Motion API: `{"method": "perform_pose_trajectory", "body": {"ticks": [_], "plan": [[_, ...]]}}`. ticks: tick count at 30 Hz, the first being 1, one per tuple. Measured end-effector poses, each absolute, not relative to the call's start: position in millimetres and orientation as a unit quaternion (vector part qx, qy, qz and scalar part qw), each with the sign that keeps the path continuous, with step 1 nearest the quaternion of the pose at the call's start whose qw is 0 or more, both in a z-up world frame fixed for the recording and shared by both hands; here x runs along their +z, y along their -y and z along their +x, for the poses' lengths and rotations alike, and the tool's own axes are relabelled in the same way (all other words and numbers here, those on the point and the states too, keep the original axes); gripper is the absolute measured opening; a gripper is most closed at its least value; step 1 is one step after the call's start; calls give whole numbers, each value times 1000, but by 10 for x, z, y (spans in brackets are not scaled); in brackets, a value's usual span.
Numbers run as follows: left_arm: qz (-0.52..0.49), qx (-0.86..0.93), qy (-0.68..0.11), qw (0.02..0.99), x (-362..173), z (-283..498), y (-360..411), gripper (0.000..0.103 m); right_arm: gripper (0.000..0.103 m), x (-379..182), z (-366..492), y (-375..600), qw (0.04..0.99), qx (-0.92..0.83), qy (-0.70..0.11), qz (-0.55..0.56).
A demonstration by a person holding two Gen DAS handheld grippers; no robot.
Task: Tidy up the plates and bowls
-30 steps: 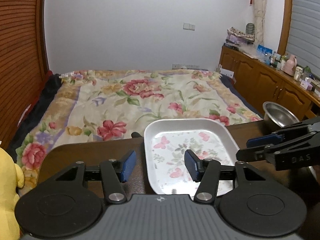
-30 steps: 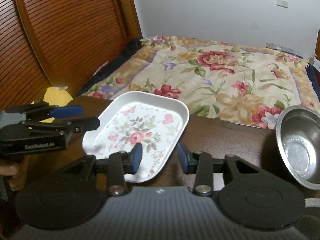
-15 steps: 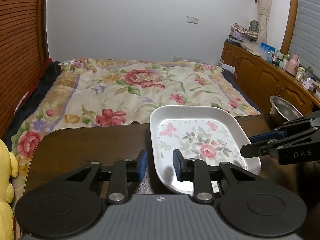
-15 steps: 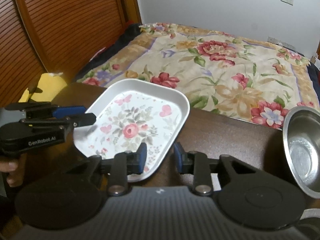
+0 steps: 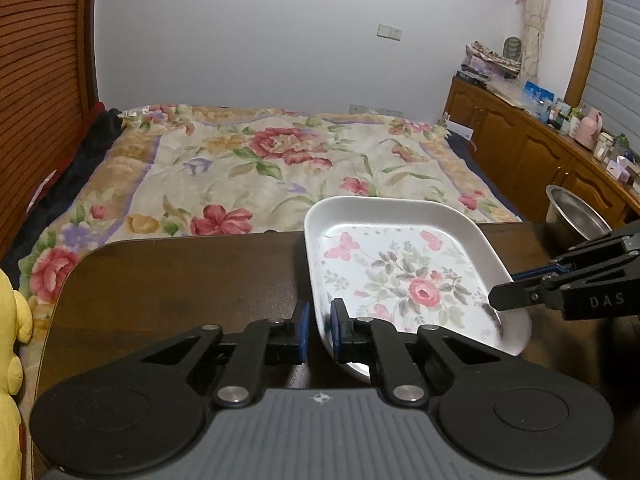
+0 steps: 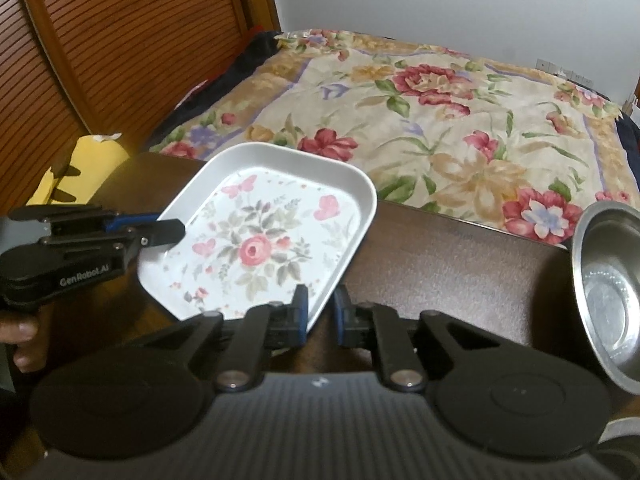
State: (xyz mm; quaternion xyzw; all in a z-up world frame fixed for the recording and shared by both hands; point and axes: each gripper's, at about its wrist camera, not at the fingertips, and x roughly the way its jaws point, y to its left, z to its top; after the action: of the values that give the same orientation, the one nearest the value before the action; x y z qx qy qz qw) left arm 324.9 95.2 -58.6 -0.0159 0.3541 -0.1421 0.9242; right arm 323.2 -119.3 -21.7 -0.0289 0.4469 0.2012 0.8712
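Floral plate (image 5: 400,276) sits lower centre, left gripper (image 5: 319,330) and right gripper (image 6: 320,314) jaws each nearly closed on opposite rims (steel bowl (image 6: 608,300) far right on desk (image 5: 180,280)).

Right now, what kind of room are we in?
Most likely a bedroom. A big bed with a flowery quilt fills the middle, a long wooden cabinet crowded with small bottles lines the wall, and a dark wooden table stands at the bed's foot.
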Motion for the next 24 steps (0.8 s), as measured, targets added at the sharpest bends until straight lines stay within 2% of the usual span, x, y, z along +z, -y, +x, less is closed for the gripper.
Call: {"method": "perform_pose_trajectory", "body": {"ticks": [11, 24], "plan": [[-29, -146, -361, 921, -473, 3138, -1004, 10, 14, -136, 3149, 1268, 879, 216, -426, -8], [-22, -148, -324, 934, -85, 2753, -1002, 10, 14, 125, 2870, 1344, 888, 228, -398, 3]]}}
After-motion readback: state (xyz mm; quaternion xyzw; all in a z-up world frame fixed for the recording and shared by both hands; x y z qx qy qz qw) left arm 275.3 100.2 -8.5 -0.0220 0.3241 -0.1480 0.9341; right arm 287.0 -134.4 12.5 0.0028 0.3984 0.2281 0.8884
